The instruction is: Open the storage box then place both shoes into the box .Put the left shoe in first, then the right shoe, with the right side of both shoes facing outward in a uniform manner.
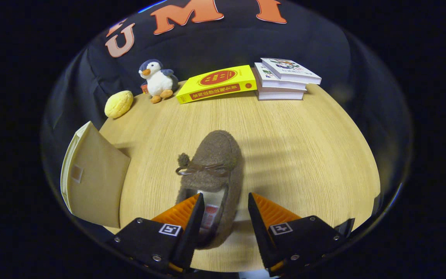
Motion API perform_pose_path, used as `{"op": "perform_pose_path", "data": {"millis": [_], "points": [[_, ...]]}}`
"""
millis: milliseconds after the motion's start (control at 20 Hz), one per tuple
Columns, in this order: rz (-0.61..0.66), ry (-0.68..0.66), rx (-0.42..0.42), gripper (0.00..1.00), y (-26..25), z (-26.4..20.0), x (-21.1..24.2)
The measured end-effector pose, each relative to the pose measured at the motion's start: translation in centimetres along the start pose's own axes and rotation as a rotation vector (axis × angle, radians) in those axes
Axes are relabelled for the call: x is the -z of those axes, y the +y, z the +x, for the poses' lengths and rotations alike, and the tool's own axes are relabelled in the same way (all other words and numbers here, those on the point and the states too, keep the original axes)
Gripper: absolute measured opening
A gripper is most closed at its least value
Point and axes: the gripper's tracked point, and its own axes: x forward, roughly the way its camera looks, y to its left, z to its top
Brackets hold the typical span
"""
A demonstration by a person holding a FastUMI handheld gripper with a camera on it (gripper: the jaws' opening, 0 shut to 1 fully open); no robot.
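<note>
- Claw (225, 201) is hanging open over the bench (304, 155), fingers spread wide, gripping nothing.
- Brown fuzzy shoe (213, 170) is lying flat on the bench, heel end sitting between the fingers, toe pointing away ahead.
- One finger tip is sitting over the shoe's opening, the other standing just clear of its side wall; looks like it is lining up to pinch that wall, my guess only.
- Beige storage box (93, 174) is standing off to one side of the claw, flap facing the shoe; cannot tell whether it is open.
- Far beyond the fingers: toy penguin (157, 79), yellow bun (118, 104), yellow book (217, 83), stack of books (285, 79), all well apart from the shoe, looking like clutter.
</note>
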Motion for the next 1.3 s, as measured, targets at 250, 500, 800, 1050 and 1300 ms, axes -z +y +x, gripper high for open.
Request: {"op": "perform_pose_path", "data": {"millis": [250, 500, 800, 1050, 1300], "points": [[0.051, -0.020, 0.006, 0.30, 0.0, 3.2, -0.1], [0.110, -0.033, 0.076, 0.17, -0.5, 4.1, -0.1], [0.172, -0.029, 0.114, 0.06, 0.0, 1.1, -0.3], [0.174, -0.069, 0.127, 0.06, 2.3, -3.3, -2.3], [0.160, -0.077, 0.131, 0.06, 6.2, -7.5, -4.2]]}}
